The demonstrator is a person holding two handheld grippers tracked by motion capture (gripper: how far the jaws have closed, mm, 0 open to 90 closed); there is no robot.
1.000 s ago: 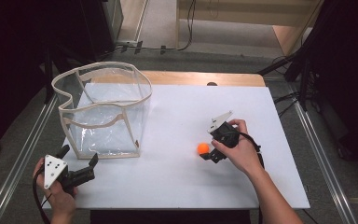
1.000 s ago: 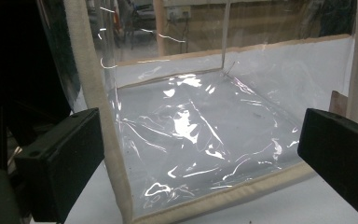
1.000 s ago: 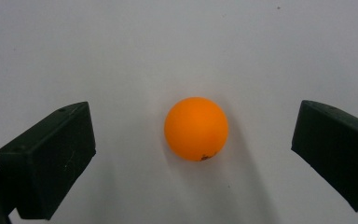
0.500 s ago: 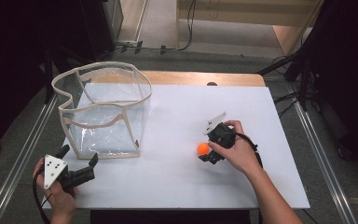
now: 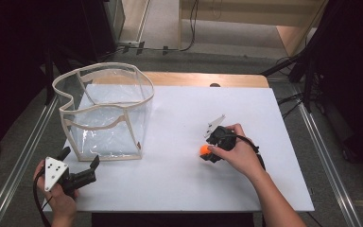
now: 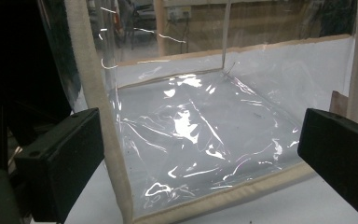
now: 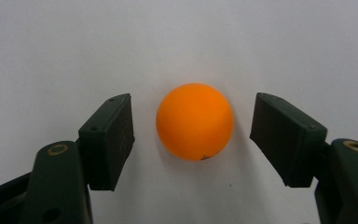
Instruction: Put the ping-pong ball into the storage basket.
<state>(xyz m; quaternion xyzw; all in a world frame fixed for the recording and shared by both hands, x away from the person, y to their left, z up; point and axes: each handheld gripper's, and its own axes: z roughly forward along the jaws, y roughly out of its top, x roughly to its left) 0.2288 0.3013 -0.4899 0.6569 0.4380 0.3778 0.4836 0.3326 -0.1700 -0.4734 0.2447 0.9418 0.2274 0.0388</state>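
Now closing around orange ball (image 7: 195, 121) on white table (image 5: 179, 189): right gripper (image 7: 193, 135), jaws just narrowed, gaps either side, no contact. Gaping wide before clear bag (image 6: 191, 126): left gripper (image 6: 196, 158).

Table (image 5: 179, 189): white top, backed by a wooden strip (image 5: 203, 79).
Floor (image 5: 170, 59): grey, crossed by cables.
Surroundings: kept dark.

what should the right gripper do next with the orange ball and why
Probably finish closing. In the right gripper view the orange ball sits on the white table squarely between the right gripper's jaws, which have just been closing, yet a gap remains on each side, so nothing is held. Once the pads press on it, it can be lifted.
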